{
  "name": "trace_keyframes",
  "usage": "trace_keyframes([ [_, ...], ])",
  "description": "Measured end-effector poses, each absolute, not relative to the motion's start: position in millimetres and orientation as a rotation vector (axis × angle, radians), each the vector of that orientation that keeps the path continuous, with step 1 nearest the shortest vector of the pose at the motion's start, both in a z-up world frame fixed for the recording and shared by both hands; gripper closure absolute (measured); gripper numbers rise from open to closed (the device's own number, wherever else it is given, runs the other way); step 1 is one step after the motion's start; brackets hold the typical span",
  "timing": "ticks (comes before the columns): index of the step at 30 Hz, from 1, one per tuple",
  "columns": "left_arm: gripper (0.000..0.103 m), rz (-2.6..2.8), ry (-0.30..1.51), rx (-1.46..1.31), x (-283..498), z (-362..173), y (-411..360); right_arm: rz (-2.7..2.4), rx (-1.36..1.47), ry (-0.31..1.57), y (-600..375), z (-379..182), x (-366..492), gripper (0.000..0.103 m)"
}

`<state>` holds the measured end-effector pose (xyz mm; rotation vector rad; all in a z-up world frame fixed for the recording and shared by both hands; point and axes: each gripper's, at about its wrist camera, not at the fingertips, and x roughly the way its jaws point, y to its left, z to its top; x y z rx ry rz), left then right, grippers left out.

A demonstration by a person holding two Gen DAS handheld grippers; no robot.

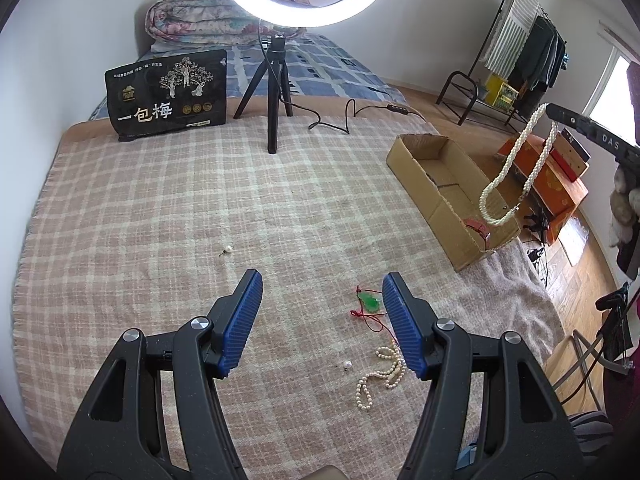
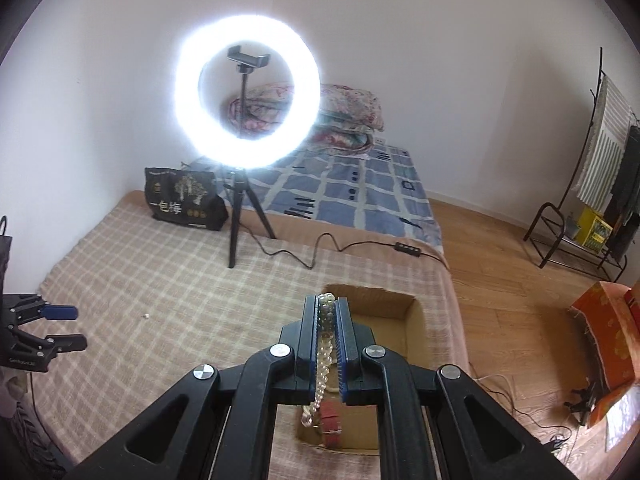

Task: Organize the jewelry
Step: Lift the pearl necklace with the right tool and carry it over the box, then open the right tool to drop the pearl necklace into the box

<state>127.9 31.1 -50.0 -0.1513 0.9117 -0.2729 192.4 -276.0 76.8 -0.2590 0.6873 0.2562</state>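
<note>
Two fingers [image 2: 344, 332] pinch pearl necklace [image 2: 323, 344] above cardboard box [image 2: 414, 312]

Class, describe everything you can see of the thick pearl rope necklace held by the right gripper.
The thick twisted white pearl rope necklace is made of several strands of small glossy beads wound together. The right gripper has its jaws shut on its top, beads squeezed between the blue ribbed pads. It hangs as a long loop, its bottom dangling over the open brown cardboard box, apparently not touching it.
</note>
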Motion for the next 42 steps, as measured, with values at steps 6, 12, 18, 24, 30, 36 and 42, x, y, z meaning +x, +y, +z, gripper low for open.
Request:
trace_keyframes([
  [6, 0.039, -0.272, 0.919, -0.149, 131.5, -56.1, 26.7, 0.179, -0.281, 0.702, -299.9, 75.5, 214.0, 0.098],
  [12, 0.039, -0.267, 0.925, -0.144, 134.6, -59.7, 25.0, 0.104, -0.264, 0.741, -328.4, 55.7, 241.1, 0.098],
  [18, 0.039, -0.254, 0.937, -0.145, 139.1, -65.2, 26.1, 0.066, -0.245, 0.799, -346.7, 28.5, 260.3, 0.098],
  [24, 0.039, -0.256, 0.936, -0.145, 139.4, -65.5, 26.1, 0.039, -0.232, 0.856, -359.9, 2.2, 269.4, 0.098],
  [30, 0.039, -0.254, 0.936, -0.147, 139.6, -64.5, 26.8, 0.044, -0.21, 0.903, -366.4, -15.7, 272.3, 0.098],
  [36, 0.039, -0.24, 0.93, -0.158, 139.9, -66.8, 32.4, 0.057, -0.216, 0.897, -360.9, -13.6, 264.8, 0.062],
  [42, 0.039, -0.219, 0.902, -0.17, 136.3, -62.2, 44.0, 0.088, -0.205, 0.862, -347.2, -2.3, 244.4, 0.025],
])
